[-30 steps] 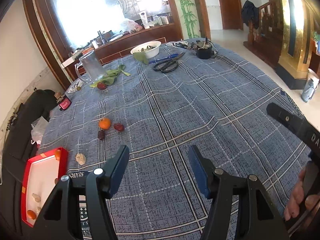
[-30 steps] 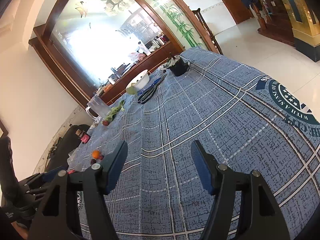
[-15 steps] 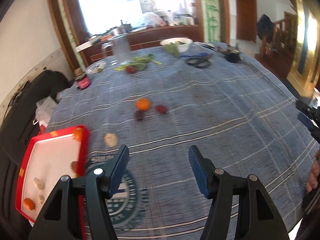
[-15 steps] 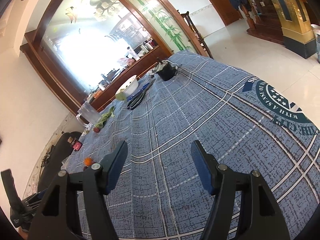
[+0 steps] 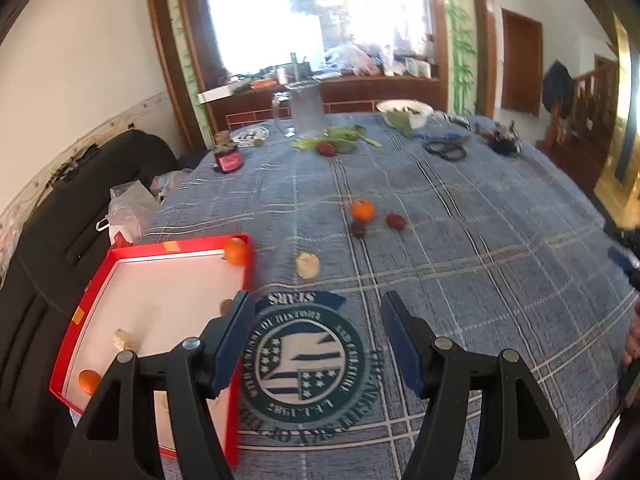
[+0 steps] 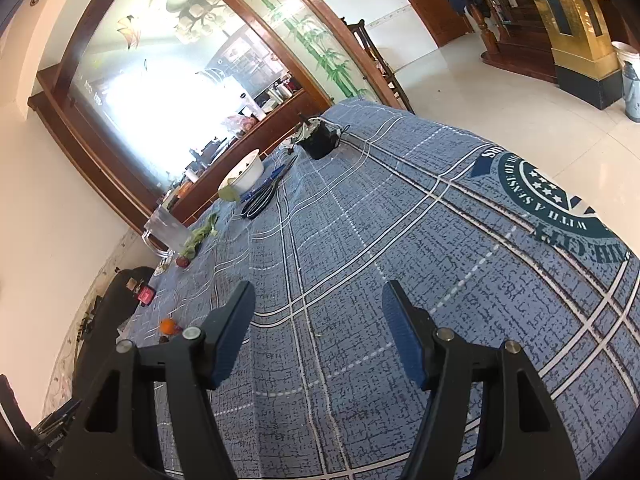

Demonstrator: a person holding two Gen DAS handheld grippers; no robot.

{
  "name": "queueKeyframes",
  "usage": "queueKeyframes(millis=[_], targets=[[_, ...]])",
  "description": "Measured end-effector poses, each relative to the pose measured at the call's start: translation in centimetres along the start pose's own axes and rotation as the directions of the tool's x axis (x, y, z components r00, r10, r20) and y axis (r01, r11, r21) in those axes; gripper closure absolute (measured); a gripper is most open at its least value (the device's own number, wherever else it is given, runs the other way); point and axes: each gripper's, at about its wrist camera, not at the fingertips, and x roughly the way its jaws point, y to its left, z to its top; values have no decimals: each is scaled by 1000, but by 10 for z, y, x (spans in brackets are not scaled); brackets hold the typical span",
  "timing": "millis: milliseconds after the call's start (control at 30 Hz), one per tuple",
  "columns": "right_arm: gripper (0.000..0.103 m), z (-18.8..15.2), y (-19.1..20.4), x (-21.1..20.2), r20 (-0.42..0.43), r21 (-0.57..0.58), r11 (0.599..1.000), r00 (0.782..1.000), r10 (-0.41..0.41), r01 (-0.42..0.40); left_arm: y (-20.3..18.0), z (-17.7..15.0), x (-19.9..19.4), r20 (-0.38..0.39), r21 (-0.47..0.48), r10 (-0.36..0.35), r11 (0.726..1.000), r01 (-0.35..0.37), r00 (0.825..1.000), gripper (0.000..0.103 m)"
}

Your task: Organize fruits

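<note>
In the left wrist view a red tray [image 5: 100, 280] with a white floor lies at the table's left edge. It holds an orange fruit in its far corner [image 5: 236, 251], another orange one [image 5: 89, 381] near its front, and a pale piece [image 5: 123, 339]. On the blue cloth beyond lie a pale fruit [image 5: 307, 265], an orange [image 5: 363, 210], and two dark red fruits [image 5: 357, 229] [image 5: 396, 221]. My left gripper [image 5: 318, 340] is open and empty above the cloth's round emblem. My right gripper [image 6: 318, 328] is open and empty; the orange [image 6: 168, 325] shows far left.
At the far side stand a clear jug [image 5: 306, 114], green leaves with a red fruit [image 5: 326, 148], a white bowl [image 5: 405, 112], scissors [image 5: 446, 150], a small jar [image 5: 227, 158] and a black pot [image 6: 318, 140]. A black sofa [image 5: 60, 208] runs along the left edge.
The left gripper has swung left and drawn back, so the red tray and the cloth's emblem now lie under it. The right gripper has turned slightly. Both stay open.
</note>
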Motion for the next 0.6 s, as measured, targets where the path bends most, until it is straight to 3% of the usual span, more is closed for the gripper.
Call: queueKeyframes(millis=[200, 400, 500, 600], targets=[[35, -1, -2, -4, 9, 11, 1000, 1000, -10, 10, 20, -1, -1, 26, -33, -15, 999, 16, 1000, 36], [34, -3, 5, 0, -10, -14, 999, 999, -39, 38, 55, -5, 17, 0, -82, 27, 996, -27, 1000, 36], [34, -6, 29, 15, -56, -83, 995, 997, -60, 55, 77, -4, 29, -10, -113, 66, 991, -67, 998, 36], [34, -13, 73, 44, -140, -160, 987, 990, -9, -14, 92, -3, 40, -27, -132, 83, 987, -86, 996, 36]])
